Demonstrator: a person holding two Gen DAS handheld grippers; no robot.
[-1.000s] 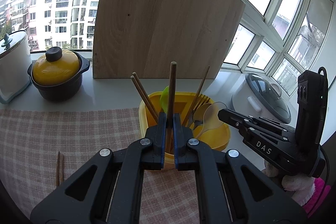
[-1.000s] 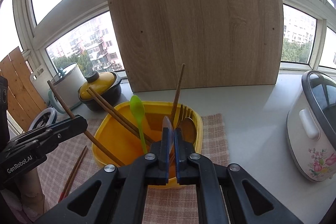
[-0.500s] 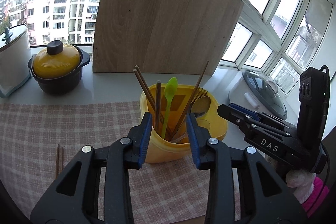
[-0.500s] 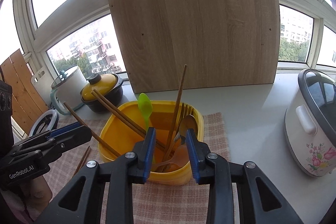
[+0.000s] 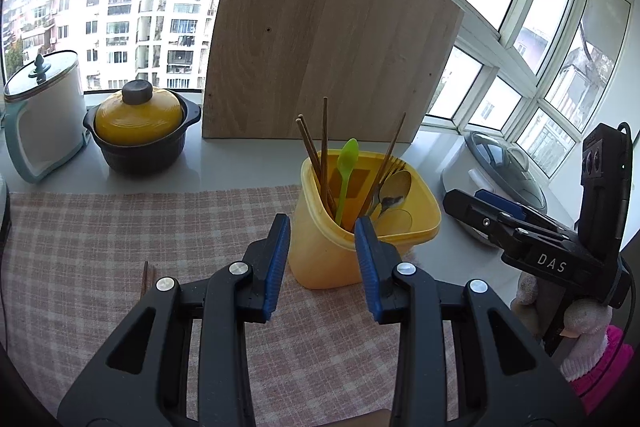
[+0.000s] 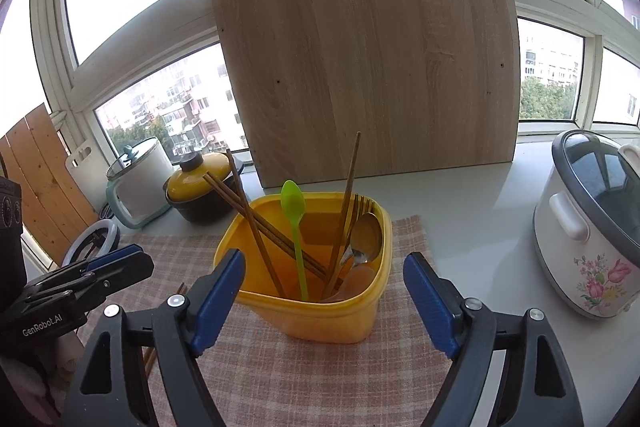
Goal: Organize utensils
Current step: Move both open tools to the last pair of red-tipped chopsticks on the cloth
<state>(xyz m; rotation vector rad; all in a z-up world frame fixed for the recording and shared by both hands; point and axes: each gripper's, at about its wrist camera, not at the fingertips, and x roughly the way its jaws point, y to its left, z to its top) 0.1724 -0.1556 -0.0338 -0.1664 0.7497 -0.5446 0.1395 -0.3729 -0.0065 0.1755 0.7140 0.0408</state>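
Surface: checked cloth (image 5: 120,227) on a pale sill under windows; wooden board (image 6: 368,75) at 12 o'clock.
Container (image 6: 316,267): yellow, on the cloth, holding chopsticks (image 6: 256,223), green spoon (image 6: 294,219), fork and metal spoon.
Left gripper (image 5: 322,259): jaws wide apart, empty.
Right gripper (image 6: 324,291): jaws wide apart, empty.
Right view only: rice cooker (image 6: 592,235) at 3 o'clock.
Left view: loose chopsticks (image 5: 145,277) on the cloth at 9 o'clock.

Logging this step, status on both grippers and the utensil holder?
Left gripper open, empty. Right gripper open, empty. Yellow holder upright on the checked cloth, holding chopsticks, green spoon, fork, metal spoon. Stray chopsticks on cloth. Nothing blocking.
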